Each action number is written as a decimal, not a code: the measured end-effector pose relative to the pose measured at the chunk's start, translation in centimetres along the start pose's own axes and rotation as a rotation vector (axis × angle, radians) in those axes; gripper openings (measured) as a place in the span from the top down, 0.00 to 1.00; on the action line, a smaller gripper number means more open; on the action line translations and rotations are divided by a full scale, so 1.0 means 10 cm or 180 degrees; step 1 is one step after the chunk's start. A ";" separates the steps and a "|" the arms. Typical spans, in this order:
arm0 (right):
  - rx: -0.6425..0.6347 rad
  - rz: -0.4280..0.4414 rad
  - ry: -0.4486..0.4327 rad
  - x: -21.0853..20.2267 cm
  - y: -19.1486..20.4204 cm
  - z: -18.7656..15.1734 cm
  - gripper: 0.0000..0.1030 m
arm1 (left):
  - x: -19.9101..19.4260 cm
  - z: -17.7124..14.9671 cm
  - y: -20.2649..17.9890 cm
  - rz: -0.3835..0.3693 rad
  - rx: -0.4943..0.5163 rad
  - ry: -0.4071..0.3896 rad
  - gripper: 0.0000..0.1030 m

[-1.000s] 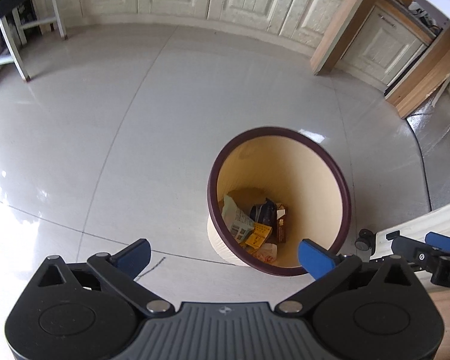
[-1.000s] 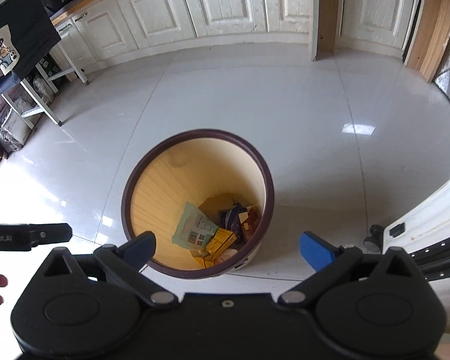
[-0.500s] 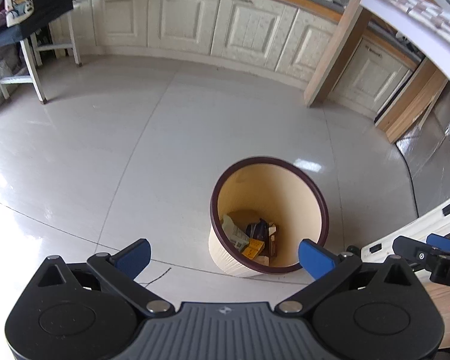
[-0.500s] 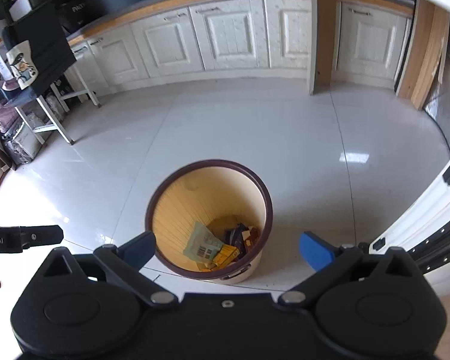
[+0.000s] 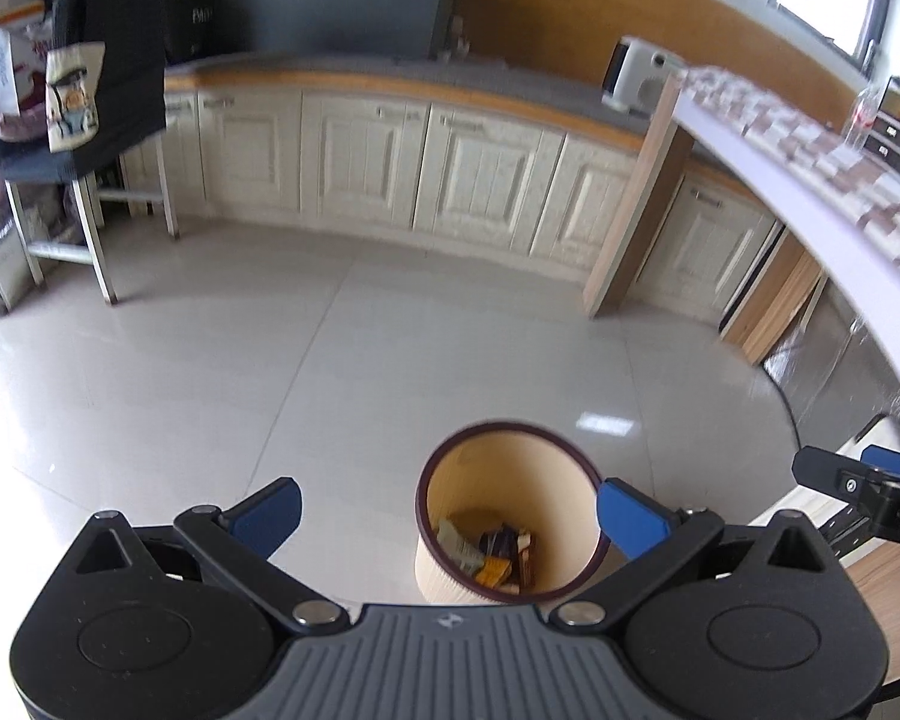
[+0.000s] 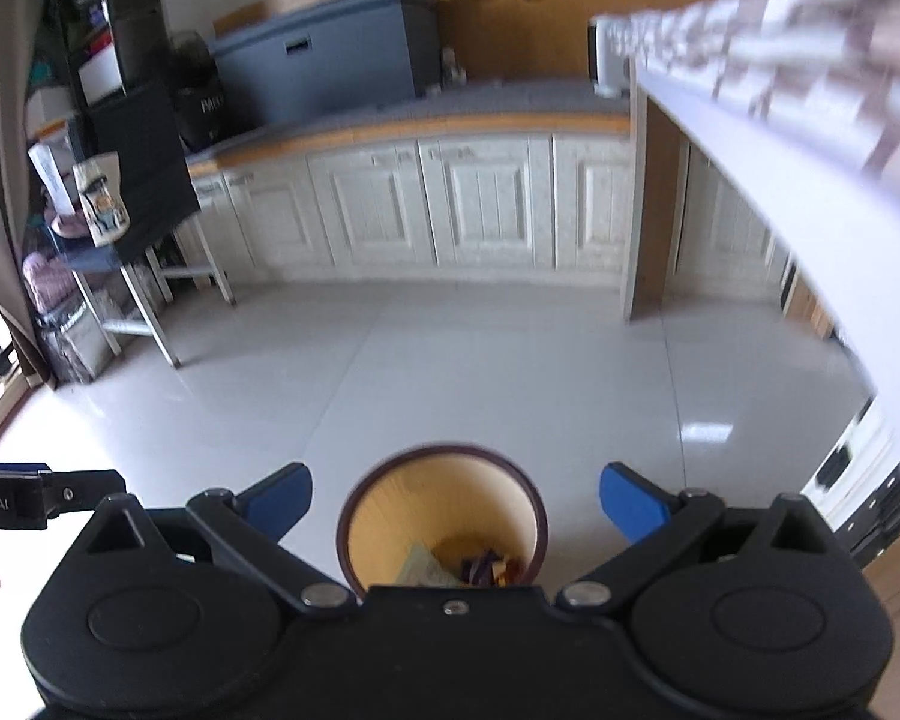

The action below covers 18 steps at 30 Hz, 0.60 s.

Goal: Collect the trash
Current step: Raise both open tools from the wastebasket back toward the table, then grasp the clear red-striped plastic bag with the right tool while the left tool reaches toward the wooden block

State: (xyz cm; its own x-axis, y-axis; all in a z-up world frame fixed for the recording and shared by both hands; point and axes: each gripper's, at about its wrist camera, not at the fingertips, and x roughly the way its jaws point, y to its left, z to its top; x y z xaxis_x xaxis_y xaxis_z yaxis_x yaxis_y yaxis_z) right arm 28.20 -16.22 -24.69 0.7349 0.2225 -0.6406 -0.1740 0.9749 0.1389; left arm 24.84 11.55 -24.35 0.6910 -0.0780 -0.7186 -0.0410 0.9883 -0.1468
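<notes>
Left wrist view: left gripper [image 5: 447, 507] is held wide open, empty; cream round bin with maroon rim [image 5: 510, 564] is seen lower centre on floor, paper wrappers [image 5: 489, 552] inside.
Right wrist view: right gripper [image 6: 456, 501] gapes empty above the bin [image 6: 444, 492].
Handling: wrappers judged light, crumpling; best pinched at an edge.

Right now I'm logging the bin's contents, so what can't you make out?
- Trash in the bin: too small, left view.
- Bin's near side: hidden by the right gripper body, right view.
- Counter items: motion-blurred, right view.
</notes>
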 end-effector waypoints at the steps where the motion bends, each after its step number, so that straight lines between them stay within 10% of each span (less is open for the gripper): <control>1: -0.0009 0.0008 -0.0048 -0.07 0.00 0.04 0.00 | -0.07 0.02 -0.01 0.0000 0.0000 -0.0047 0.00; 18: -0.0118 0.0088 -0.0774 -1.12 0.08 0.55 0.00 | -1.11 0.39 -0.42 -0.0110 0.0170 -0.0784 0.00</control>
State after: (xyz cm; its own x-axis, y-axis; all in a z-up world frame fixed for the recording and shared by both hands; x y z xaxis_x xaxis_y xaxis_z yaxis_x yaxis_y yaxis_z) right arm 23.46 -17.90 -13.30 0.8648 0.2492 -0.4358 -0.2169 0.9684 0.1233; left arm 20.14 8.80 -13.06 0.8466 -0.0840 -0.5255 0.0192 0.9916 -0.1275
